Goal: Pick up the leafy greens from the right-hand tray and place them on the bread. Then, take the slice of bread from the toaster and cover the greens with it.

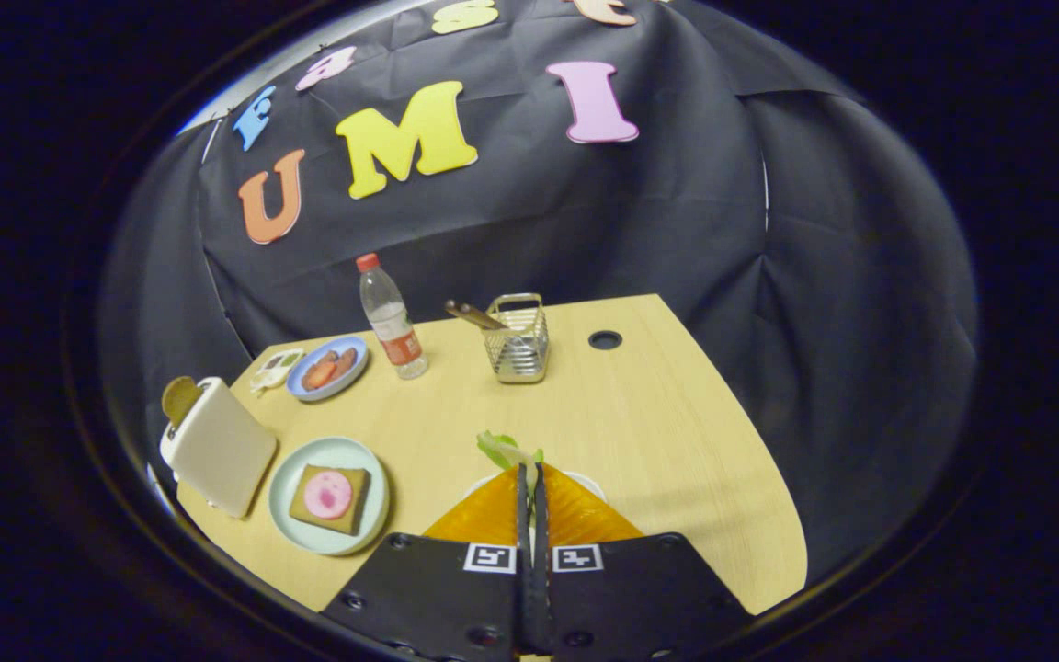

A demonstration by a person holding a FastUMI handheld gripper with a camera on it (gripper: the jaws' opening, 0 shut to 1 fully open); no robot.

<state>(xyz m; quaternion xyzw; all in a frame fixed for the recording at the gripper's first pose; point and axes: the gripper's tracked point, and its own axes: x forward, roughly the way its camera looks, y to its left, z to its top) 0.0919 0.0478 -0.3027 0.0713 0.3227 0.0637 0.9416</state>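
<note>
Gripper view: the gripper (pixel 529 471) has its two fingers drawn together, only a thin dark slit between them, and the leafy greens (pixel 504 449) stick out at their tips. The fingers seem to be pinched on the greens, though the contact itself is hidden behind the tips. What shows of the greens is a small pale green, ruffled tuft with a whitish stalk part, its long axis running from the fingertips up and away to the left, towards the far side of the worktop (pixel 640 414). Under the fingertips a white tray rim (pixel 585 480) peeks out on either side; whether the greens touch it cannot be told.

To the left of the fingers sits a pale green plate (pixel 283 496) carrying a square slice of bread (pixel 304 507) with a round pink slice of meat (pixel 327 495) on top. The bread lies flat, one corner turned towards the gripper. Just left of that plate stands a cream toaster (pixel 222 446), with a brown slice of toast (pixel 180 397) poking up from its slot.

Beyond the plate, a blue plate (pixel 304 386) holds reddish food, and near it stands an upright water bottle (pixel 392 322) with a red cap. A wire basket (pixel 518 342) with a utensil handle leaning out of it stands beyond the fingertips.
</note>
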